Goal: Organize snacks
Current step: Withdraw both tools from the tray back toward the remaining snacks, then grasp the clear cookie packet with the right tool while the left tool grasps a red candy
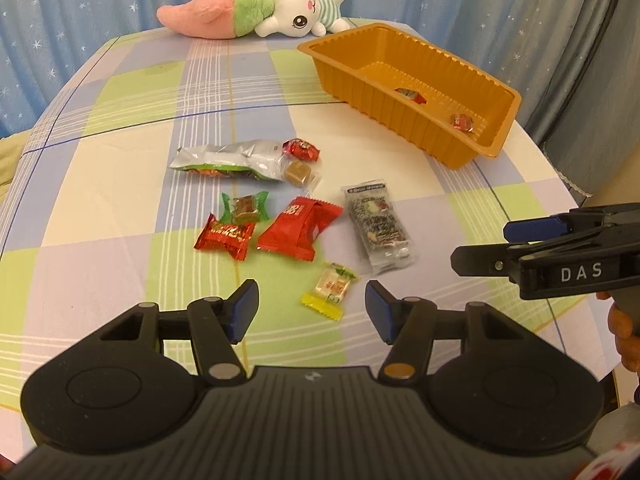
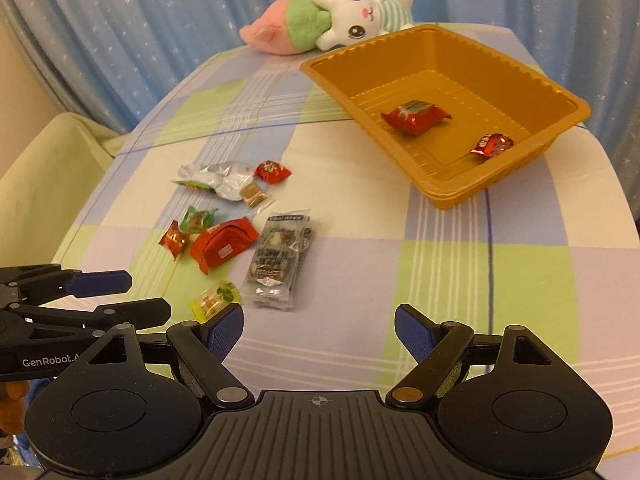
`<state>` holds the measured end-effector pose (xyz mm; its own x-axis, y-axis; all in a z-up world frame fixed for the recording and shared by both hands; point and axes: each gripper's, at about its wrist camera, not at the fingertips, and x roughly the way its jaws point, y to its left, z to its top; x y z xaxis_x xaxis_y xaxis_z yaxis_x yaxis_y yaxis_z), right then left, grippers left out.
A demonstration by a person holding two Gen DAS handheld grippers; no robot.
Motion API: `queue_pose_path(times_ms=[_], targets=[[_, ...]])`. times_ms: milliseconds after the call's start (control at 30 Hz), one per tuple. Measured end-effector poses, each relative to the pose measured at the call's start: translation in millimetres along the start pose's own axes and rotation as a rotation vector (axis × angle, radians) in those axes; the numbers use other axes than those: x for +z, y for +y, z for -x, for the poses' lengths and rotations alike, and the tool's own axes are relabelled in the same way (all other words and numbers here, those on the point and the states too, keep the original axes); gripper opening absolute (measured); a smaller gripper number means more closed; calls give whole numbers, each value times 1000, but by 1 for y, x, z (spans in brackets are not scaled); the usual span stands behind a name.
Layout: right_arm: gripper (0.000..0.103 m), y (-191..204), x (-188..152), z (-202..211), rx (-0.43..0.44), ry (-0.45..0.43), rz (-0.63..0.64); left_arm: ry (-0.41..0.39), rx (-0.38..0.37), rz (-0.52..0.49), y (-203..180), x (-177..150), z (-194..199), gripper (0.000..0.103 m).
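The left gripper stood wide open and held nothing. The small yellow candy lay just past its tips, near the middle of the left wrist view, with its long side tilted up toward the right. The left gripper looked nearer to it — likely the next pick.

The right gripper was wide open and empty too; the candy sat by its left finger. The other snacks — shiny, crinkly wrappers — lay mid-frame on the soft checked cloth. The ribbed orange plastic tray sat upper right, with two red candies inside.
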<state>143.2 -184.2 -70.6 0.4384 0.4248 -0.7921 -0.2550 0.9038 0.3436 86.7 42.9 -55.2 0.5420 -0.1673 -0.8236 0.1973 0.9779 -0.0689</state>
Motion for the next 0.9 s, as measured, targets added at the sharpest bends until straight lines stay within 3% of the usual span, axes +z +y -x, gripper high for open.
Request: queue_pose_path(times_ms=[500,567,900], targets=[[81,26,15,-38,6,3,83,20,64,64,34,-3,-6,52],[74,30,19,-45,7,0,91,21,70,72,39,-2,-7,52],[61,38,35,-76,-32,11,97,31,78,91,59,0,-13,52]])
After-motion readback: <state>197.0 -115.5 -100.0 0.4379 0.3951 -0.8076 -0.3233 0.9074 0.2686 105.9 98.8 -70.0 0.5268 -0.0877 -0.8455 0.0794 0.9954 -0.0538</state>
